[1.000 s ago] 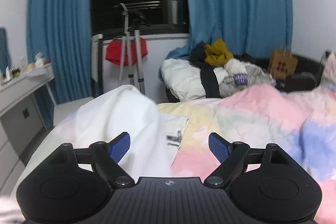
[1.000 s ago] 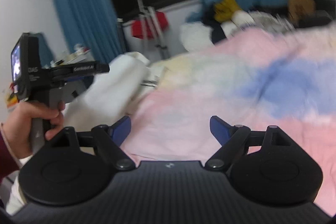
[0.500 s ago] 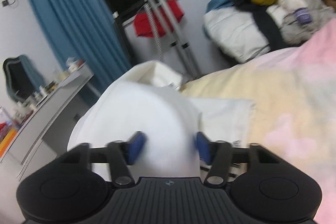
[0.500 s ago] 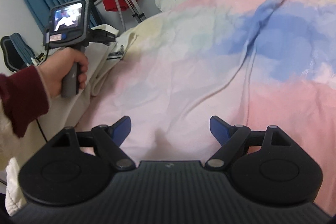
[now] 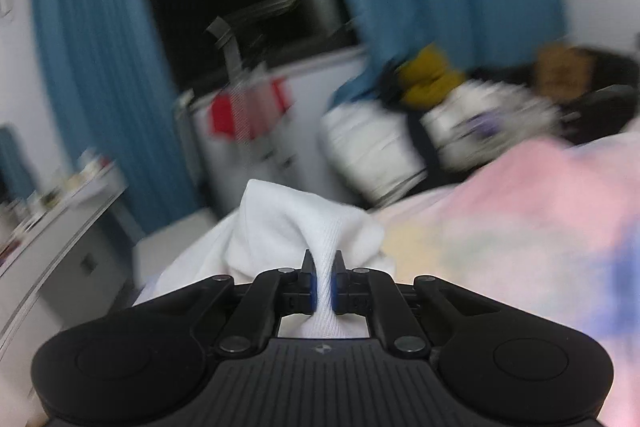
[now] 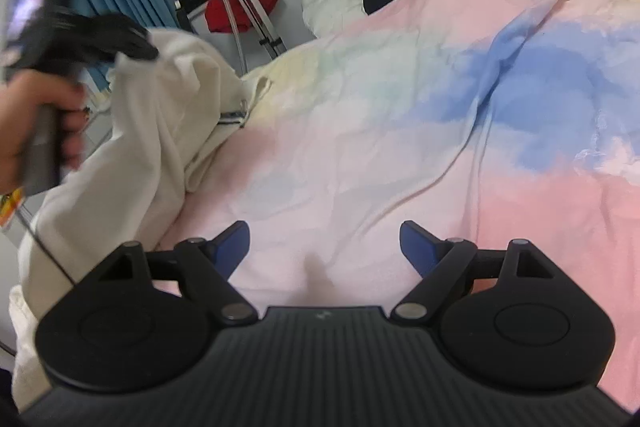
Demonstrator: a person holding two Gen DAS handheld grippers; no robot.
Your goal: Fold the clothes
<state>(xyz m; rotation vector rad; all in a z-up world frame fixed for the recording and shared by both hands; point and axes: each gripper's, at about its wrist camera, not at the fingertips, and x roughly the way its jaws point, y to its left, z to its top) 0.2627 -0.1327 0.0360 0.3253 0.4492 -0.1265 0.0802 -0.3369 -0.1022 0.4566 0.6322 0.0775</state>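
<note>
Left wrist view, left tool [image 5: 323, 281] pinching white garment [image 5: 280, 227], apparently draping down-left

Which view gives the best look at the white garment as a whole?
The right wrist view. It shows the white garment draped from the left gripper down the edge of the pastel bedspread. The left wrist view, blurred, shows only the bunched fold pinched between its closed jaws.

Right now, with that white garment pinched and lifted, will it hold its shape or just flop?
Probably flop: the white garment bunches between the left gripper and sags in soft folds. It looks light, lifted by one pinch. The knit seems grippy, unlikely to slip.
</note>
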